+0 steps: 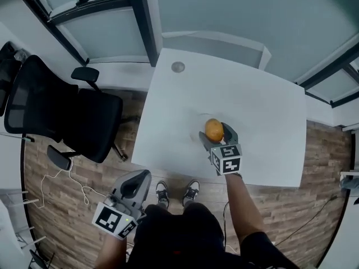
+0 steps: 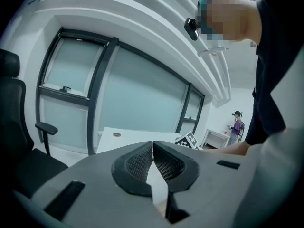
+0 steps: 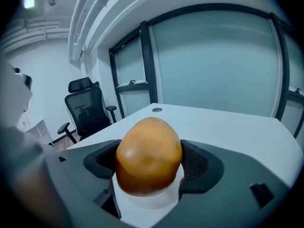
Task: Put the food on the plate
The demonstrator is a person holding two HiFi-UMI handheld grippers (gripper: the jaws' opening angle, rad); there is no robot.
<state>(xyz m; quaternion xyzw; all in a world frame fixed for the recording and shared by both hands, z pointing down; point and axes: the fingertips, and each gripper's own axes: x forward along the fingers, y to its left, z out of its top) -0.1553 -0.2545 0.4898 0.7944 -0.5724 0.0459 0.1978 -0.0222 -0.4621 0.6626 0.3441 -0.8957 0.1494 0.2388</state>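
Note:
A round orange-brown piece of food (image 1: 213, 130) (image 3: 148, 155) sits between the jaws of my right gripper (image 1: 216, 133) (image 3: 148, 163), which is shut on it. Its pads press both sides. Just under the food lies a pale white plate (image 1: 204, 118) (image 3: 148, 201) on the white table (image 1: 258, 111), and I cannot tell whether the food touches it. My left gripper (image 1: 139, 177) (image 2: 153, 164) hangs low off the table's near left corner, over the wooden floor. It is shut, pads meeting, with nothing held.
A black office chair (image 1: 61, 114) (image 3: 90, 109) stands left of the table. A round grommet (image 1: 178, 66) (image 3: 156, 109) sits near the table's far edge. Glass partitions with dark frames (image 1: 140, 21) run behind. My shoes (image 1: 176, 192) are at the near edge. Cables (image 1: 61, 175) trail across the floor.

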